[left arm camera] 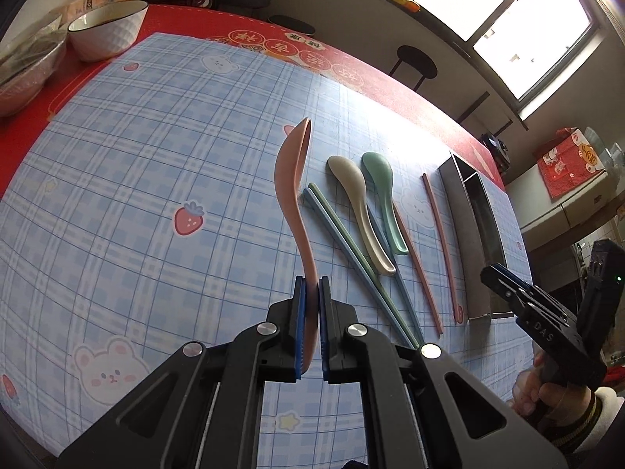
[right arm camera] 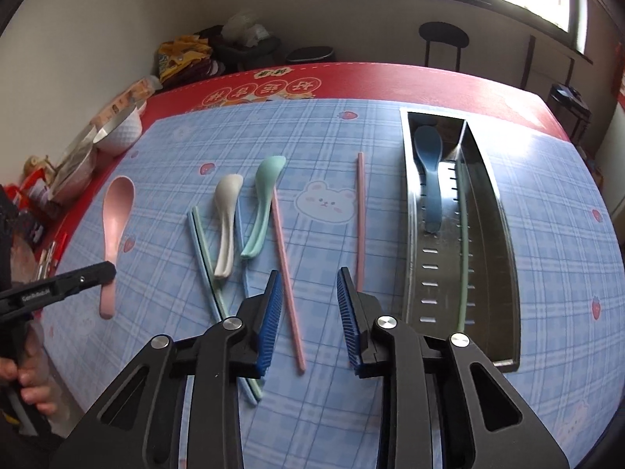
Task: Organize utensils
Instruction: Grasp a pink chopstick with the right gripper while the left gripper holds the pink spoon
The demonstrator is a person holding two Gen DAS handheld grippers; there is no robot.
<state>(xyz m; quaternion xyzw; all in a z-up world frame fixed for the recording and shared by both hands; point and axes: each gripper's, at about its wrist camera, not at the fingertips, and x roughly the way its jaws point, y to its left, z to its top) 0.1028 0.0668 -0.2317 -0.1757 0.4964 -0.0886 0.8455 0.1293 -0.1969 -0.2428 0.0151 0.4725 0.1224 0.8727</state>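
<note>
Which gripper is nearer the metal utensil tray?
Right. The right gripper hovers just beside the metal utensil tray; the left gripper, shut on the pink spoon, is beyond the other utensils.

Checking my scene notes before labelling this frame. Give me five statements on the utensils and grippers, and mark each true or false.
1. The left gripper is clamped on the pink spoon. True.
2. The metal tray holds no utensils. False: a blue spoon lies in it.
3. The right gripper grips a pink chopstick. False: its pads press on nothing; the chopstick lies on the mat between them.
4. The white spoon and green spoon lie on the checked mat. True.
5. Both pink chopsticks are in the tray. False: both lie on the mat.
</note>
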